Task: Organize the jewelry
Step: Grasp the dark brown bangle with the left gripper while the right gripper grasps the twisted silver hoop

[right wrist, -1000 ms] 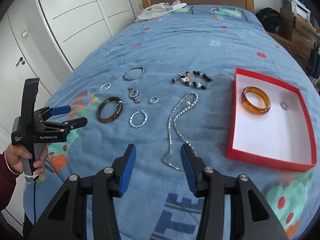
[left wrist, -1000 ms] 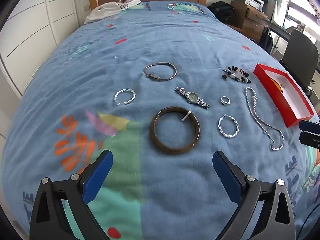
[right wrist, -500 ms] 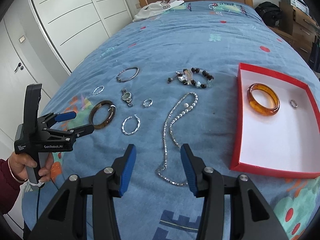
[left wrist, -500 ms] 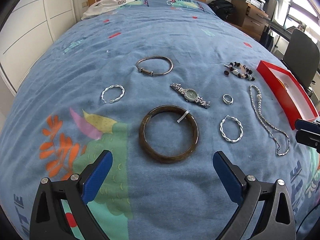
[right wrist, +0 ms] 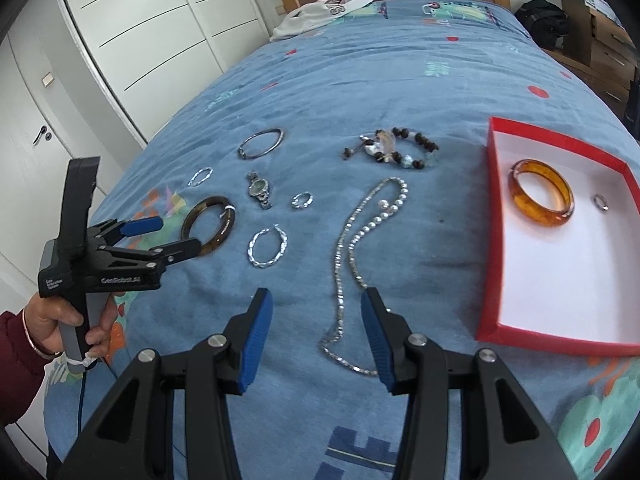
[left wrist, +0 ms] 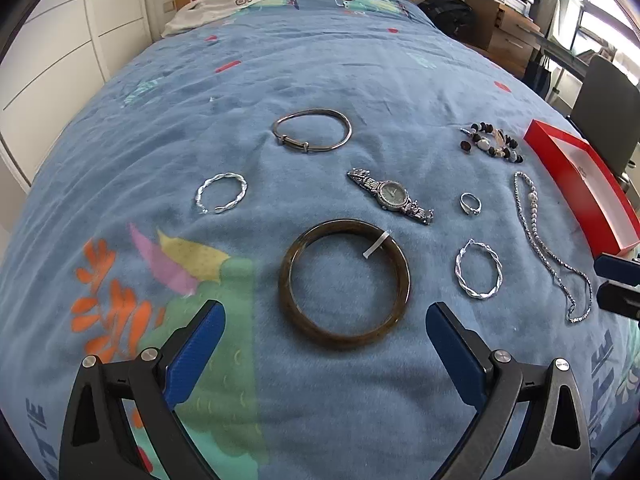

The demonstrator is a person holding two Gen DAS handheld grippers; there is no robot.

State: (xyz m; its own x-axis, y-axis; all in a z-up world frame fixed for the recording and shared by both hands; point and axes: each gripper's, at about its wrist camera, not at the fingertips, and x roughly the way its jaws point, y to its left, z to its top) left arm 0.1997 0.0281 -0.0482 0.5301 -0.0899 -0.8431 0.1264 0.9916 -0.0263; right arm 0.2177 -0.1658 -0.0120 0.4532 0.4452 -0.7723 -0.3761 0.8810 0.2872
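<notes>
My left gripper (left wrist: 322, 316) is open wide and empty, just short of a dark brown bangle (left wrist: 294, 304) with a white tag on the blue bedspread. It also shows in the right wrist view (right wrist: 170, 240) next to that bangle (right wrist: 212, 202). My right gripper (right wrist: 318, 312) is open and empty, its fingers on either side of the near end of a silver and pearl necklace (right wrist: 344, 264). A red box (right wrist: 494, 240) holds an amber bangle (right wrist: 540, 200) and a small ring (right wrist: 601, 202).
On the bed lie a watch (left wrist: 390, 195), a silver bangle (left wrist: 312, 131), two twisted silver bracelets (left wrist: 221, 193) (left wrist: 478, 270), a ring (left wrist: 469, 203) and a beaded bracelet (left wrist: 491, 143). White clothing (left wrist: 216, 4) lies by the headboard. Wardrobe doors (right wrist: 132, 36) stand left; a chair (left wrist: 608, 104) stands right.
My left gripper has moved forward toward the dark brown bangle, which now looms larger. My right gripper has moved closer to the necklace end. Both stay open.
</notes>
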